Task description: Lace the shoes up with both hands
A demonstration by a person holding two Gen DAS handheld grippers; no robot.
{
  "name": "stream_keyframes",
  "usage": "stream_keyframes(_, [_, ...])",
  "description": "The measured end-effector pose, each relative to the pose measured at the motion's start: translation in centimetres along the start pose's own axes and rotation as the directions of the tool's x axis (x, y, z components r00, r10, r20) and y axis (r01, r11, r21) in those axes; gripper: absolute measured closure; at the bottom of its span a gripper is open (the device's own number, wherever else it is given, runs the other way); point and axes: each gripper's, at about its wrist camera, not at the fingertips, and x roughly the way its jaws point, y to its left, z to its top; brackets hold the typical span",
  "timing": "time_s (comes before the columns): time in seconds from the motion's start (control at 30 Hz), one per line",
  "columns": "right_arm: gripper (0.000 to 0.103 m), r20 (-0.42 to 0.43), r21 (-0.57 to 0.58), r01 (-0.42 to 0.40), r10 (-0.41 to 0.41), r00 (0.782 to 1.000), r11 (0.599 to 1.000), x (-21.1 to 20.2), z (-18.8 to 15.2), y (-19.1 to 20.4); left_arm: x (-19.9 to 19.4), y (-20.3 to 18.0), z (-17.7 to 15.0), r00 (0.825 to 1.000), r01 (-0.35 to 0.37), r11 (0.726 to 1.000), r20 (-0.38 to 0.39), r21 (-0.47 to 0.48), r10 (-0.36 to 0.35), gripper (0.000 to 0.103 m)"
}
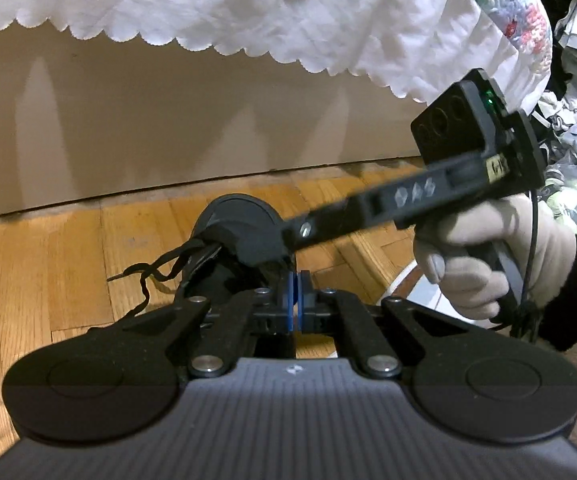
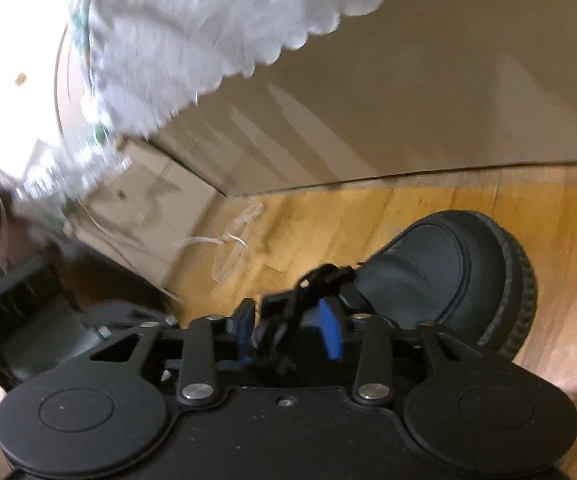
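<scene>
Black shoe [image 2: 448,276]: left gripper [image 1: 297,300] fingers pinching together, right gripper [image 2: 288,320] fingers gaping around lace [image 2: 308,280], risking slippage.

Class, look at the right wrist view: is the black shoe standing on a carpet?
No. The black shoe stands on a bare wooden floor, with no carpet under it.

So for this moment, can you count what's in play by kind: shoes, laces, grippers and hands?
Black shoe: 1
Black lace: 1
Grippers: 2, the left gripper and the right gripper
Gloved hand: 1, holding the right gripper
Total: 5
</scene>
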Motion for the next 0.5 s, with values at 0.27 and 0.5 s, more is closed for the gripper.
stream_keyframes(0.27, [0.097, 0.202, 0.059, -0.111, 0.097, 0.974, 0.992, -4.4, 0.7, -1.0, -1.7, 2.0, 0.1, 0.996, -0.085, 0.995, 0.017, -0.052, 0.086, 0.102])
stream_keyframes(0.5, [0.097, 0.305, 0.007, -0.313, 0.296, 0.905, 0.950, -6.1, 0.9, -0.5, -3.5, 4.5, 0.8, 0.995, -0.006, 0.970, 0.092, -0.241, 0.029, 0.099])
